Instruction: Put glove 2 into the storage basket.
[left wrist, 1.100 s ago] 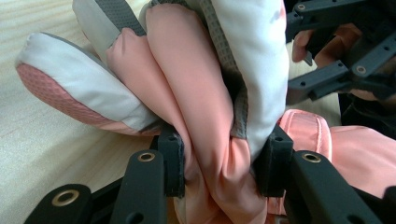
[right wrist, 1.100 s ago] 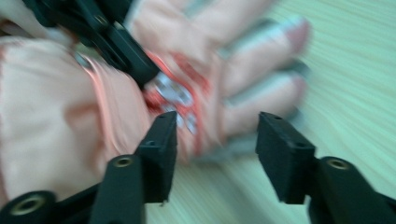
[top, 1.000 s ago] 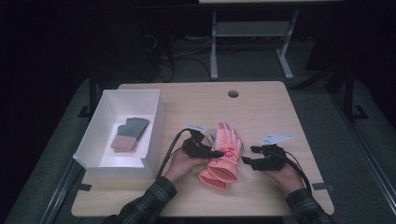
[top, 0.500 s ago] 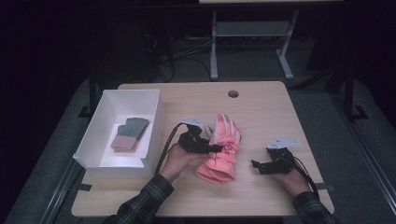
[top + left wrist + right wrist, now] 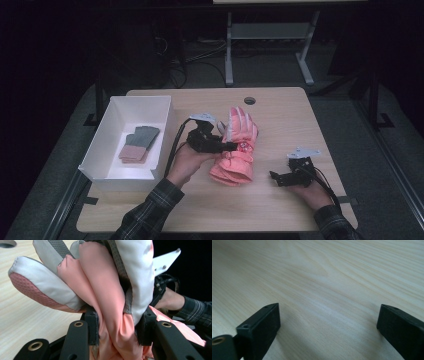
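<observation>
The pale wooden table [image 5: 280, 115] carried a white open box [image 5: 107, 165] at its left, holding a folded grey and pink glove [image 5: 138, 144]. Near the middle, the left claw [image 5: 231, 146] pinched a padded salmon-pink ski glove [image 5: 239, 150], bunching its fabric. The right claw [image 5: 274, 176], jaws just opened wide with nothing between them, sat apart at right. A firm grip and enough lift should carry the glove over the box's near wall; bare wood around gave room.

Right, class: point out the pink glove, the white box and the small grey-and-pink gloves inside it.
pink glove [image 5: 235, 167]: high view, on its cuff end.
white box [image 5: 111, 119]: high view, on its inner left wall.
small grey-and-pink gloves [image 5: 138, 143]: high view, on the middle of the pair, where grey meets pink.
</observation>
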### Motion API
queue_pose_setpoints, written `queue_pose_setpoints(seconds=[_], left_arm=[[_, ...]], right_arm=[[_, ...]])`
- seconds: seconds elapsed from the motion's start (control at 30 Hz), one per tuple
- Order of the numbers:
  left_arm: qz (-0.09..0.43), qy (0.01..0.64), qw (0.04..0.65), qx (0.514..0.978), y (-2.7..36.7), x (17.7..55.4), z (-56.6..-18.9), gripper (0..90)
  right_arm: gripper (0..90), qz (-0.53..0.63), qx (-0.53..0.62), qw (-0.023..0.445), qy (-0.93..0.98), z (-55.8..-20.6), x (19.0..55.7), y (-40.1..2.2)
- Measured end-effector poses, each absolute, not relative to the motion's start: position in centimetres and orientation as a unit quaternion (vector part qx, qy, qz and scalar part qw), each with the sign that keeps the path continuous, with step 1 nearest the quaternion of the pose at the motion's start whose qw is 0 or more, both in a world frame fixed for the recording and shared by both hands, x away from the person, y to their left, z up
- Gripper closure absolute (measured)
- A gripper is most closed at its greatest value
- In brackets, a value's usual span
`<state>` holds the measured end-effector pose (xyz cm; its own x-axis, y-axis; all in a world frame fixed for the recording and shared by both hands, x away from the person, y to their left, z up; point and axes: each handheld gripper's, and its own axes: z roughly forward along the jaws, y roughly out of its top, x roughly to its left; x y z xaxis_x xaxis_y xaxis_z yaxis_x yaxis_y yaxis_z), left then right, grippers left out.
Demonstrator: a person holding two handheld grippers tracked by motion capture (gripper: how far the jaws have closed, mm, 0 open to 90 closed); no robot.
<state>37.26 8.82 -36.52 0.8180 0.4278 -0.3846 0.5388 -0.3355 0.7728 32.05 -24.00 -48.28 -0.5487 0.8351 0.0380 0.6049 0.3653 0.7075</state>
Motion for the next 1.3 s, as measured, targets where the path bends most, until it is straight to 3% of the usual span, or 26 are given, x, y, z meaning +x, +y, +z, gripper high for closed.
queue_pose_setpoints(seconds=[0.67, 1.3], left_arm=[[-0.019, 0.303, 0.509, 0.806, 12.9, 38.0, -28.9, 60.7], [0.024, 0.331, 0.508, 0.795, 18.9, 38.4, -25.4, 60.4]], right_arm=[[2.5, 0.341, 0.453, 0.170, 0.806, -48.3, 32.1, -24.1], [2.6, 0.340, 0.457, 0.172, 0.804, -48.3, 32.1, -24.1]])
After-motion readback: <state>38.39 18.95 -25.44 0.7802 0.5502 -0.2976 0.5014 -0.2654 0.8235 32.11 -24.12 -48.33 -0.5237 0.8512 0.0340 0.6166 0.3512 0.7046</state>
